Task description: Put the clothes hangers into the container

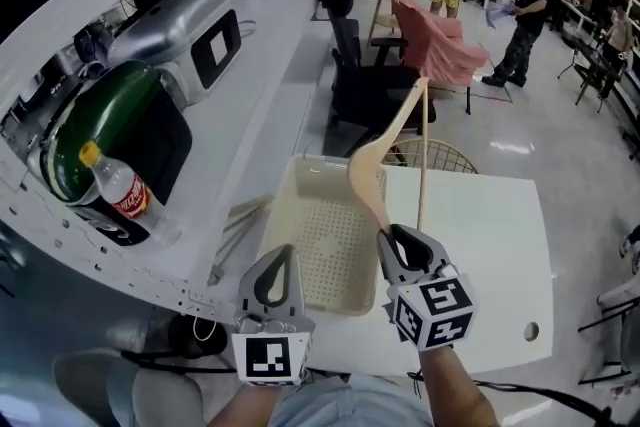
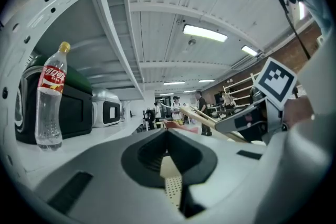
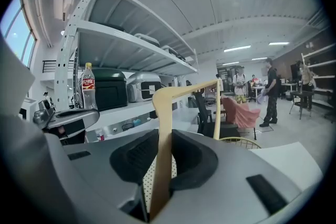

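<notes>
White table [image 1: 480, 245] is seen across the lower right of the head view, and on it, at centre frame, the cream perforated container [image 1: 325, 250] is set, with nothing seen inside. A pale wooden hanger [image 1: 372, 173] is held over the container's right rim, apparently clear of the table. Its long axis is laid from the lower centre of the frame up and rightward toward the upper centre. The gripped end is lowest in the frame, the far end is pointed away from the camera, and a thin crossbar is seen dropping back from that far end. No hook can be made out. The right tool [image 1: 397, 243] is clamped on the end of one hanger arm; in the right gripper view the hanger [image 3: 163, 155] is plainly nipped in it. The left tool [image 1: 283, 260] is pressed together on nothing, just beside the container's near rim.

Trouble is judged likeliest at release. Much of the hanger is carried beyond the right rim, so it could be left straddling the wall or tipped onto the table. With only one end pinched, it could also be allowed to swing
</notes>
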{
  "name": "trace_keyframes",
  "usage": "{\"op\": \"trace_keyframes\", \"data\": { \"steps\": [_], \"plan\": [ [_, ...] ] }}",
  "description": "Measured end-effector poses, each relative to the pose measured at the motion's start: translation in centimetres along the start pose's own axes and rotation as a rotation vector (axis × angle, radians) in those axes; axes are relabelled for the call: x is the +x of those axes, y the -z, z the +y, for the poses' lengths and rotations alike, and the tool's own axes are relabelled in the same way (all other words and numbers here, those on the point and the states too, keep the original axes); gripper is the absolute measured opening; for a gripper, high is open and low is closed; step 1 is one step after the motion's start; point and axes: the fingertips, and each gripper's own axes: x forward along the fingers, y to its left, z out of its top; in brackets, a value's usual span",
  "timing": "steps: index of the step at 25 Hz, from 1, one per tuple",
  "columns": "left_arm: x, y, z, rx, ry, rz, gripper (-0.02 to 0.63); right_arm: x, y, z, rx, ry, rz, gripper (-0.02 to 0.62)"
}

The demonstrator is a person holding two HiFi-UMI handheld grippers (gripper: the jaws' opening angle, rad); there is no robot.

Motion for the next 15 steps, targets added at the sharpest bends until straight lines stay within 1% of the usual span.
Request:
{"op": "trace_keyframes", "data": {
  "steps": [4,8,11,15],
  "plan": [
    [0.5,-0.6,0.6,0.02,-0.002,-0.007,0.012,0.9,-1.3,0.9,-0.005,-0.03,-0.022,0.084],
    [0.9,-1.0,2.1,0.026,0.0,-0.021,0.012,2.7,-2.2,2.7,0.006,-0.059,-0.035,0.084],
    [1.0,-0.6,3.9,0.066,0.0,-0.028,0.012,4.2,-2.1,4.2,0.023,-0.079,-0.031,0.084],
    [1.4,-0.1,5.4,0.082,0.017,-0.02,0.012,6.2,-1.0,5.3,0.061,-0.091,-0.014,0.084]
  ]
}}
